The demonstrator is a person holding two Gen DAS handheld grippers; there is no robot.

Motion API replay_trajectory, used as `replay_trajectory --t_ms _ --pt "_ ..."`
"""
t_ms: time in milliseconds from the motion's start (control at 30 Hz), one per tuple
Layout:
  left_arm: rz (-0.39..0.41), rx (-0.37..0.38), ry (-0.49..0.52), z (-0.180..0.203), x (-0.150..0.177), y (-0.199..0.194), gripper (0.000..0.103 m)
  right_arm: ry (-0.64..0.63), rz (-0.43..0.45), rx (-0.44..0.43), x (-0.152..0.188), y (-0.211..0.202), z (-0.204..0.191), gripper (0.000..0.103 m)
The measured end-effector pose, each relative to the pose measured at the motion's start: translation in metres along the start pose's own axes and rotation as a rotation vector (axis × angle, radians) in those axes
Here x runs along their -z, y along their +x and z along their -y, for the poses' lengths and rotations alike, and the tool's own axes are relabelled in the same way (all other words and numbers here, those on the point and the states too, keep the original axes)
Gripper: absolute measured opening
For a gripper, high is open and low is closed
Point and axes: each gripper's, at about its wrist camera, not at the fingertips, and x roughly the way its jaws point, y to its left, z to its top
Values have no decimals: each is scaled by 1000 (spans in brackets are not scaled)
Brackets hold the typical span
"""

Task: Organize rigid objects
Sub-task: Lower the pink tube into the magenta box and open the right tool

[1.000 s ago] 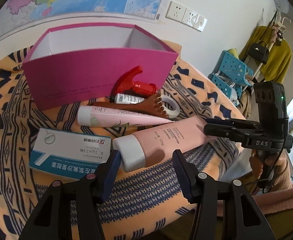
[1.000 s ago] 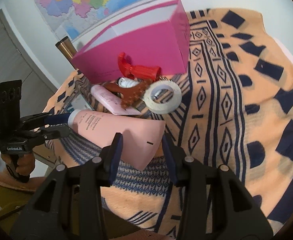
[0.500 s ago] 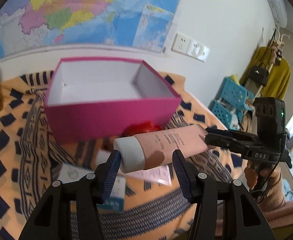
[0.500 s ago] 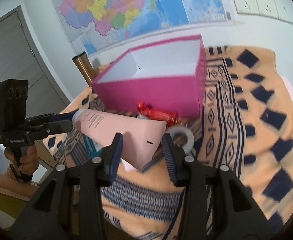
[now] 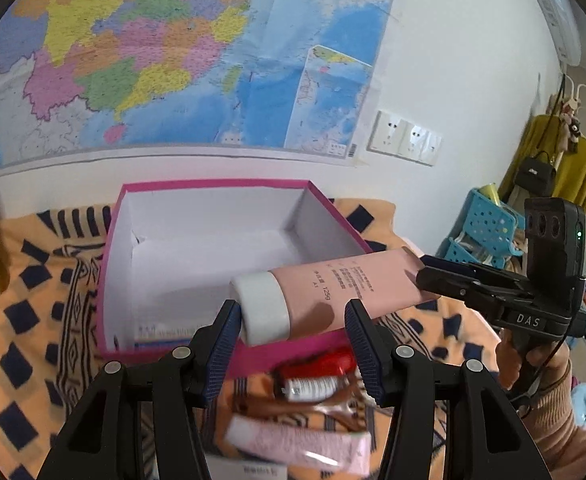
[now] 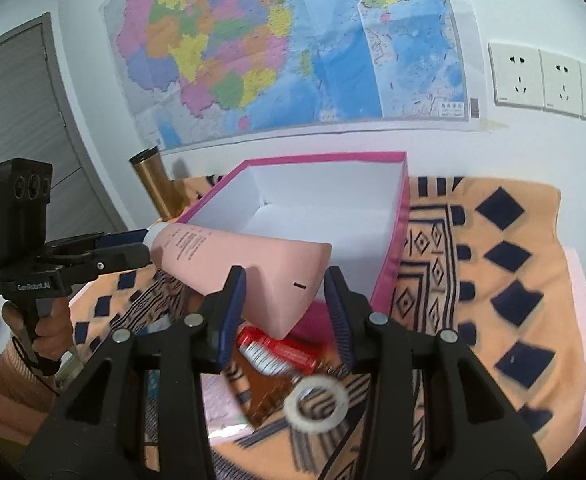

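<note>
A large pink tube (image 5: pixel 341 292) with a white cap (image 5: pixel 263 308) hangs in the air over the front edge of the open magenta box (image 5: pixel 113 248). My left gripper (image 5: pixel 291 338) holds its cap end between the fingers. My right gripper (image 6: pixel 285 300) holds its flat crimped end (image 6: pixel 289 280). The box (image 6: pixel 397 240) is white inside, with a flat carton lying at its front left (image 5: pixel 165 334). Both grippers are above the table, level with the box rim.
On the patterned orange cloth (image 6: pixel 513 280) in front of the box lie a red spray head (image 6: pixel 277 350), a tape roll (image 6: pixel 317 402), a brown comb-like tool (image 5: pixel 293 408) and a smaller pink tube (image 5: pixel 301 444). A gold flask (image 6: pixel 157 184) stands left of the box.
Both grippers have lifted the large pink tube off the cloth and carried it up and toward the box. It now hangs over the box's front edge.
</note>
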Motion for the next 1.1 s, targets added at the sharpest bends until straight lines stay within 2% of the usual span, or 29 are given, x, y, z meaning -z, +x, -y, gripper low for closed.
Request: replay_trajectory --t_ms 167,367,600,800,1100 --pt "-39 -18 -1 -7 -10 27 54 16 -34 22 -12 24 16 44" --pt "-99 -34 -19 -19 -8 56 54 24 -102 52 -10 52 28 44" --pt "-137 -48 -25 -27 -6 74 54 -16 -138 112 -11 67 26 44" --pt "-181 -48 -25 -31 -3 85 54 -13 -141 128 -12 70 27 44" --pt "-161 -59 6 -21 2 80 53 -17 -130 140 -10 67 24 44"
